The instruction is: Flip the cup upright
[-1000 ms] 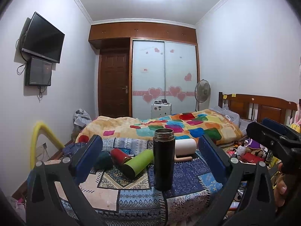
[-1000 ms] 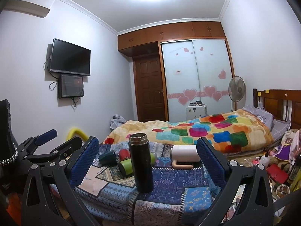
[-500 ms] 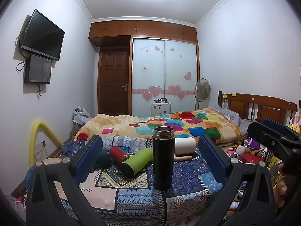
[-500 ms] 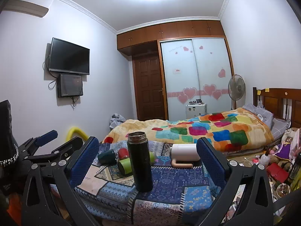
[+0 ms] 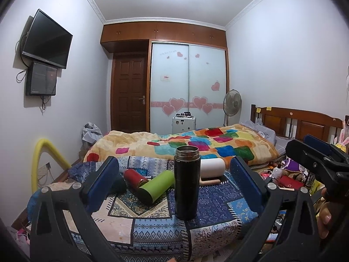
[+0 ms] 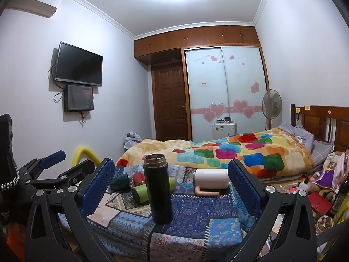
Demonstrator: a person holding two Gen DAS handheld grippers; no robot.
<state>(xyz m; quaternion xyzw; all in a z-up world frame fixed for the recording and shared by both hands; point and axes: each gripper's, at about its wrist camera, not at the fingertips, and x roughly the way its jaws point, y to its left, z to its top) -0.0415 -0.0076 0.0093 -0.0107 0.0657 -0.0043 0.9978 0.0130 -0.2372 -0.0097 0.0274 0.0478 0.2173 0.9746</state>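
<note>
A tall black flask (image 5: 187,181) stands upright, open-topped, on the patterned cloth (image 5: 218,205); it also shows in the right wrist view (image 6: 158,187). Behind it lie a green cup (image 5: 156,186), a red cup (image 5: 133,178), a dark green cup (image 6: 120,181) and a white mug (image 6: 211,178) with a tan handle, all on their sides. My left gripper (image 5: 174,187) is open and empty, its blue pads either side of the flask but short of it. My right gripper (image 6: 171,188) is open and empty, likewise short of the flask.
The cloth-covered table (image 6: 196,235) stands in front of a bed with a colourful quilt (image 6: 240,150). A yellow foam tube (image 5: 41,159) is at the left wall. Toys and clutter (image 6: 322,187) lie on the floor at the right. The other gripper (image 5: 318,163) shows at the right edge.
Both views have shifted slightly; the flask and the lying cups stay where they were. Both grippers stay open.
</note>
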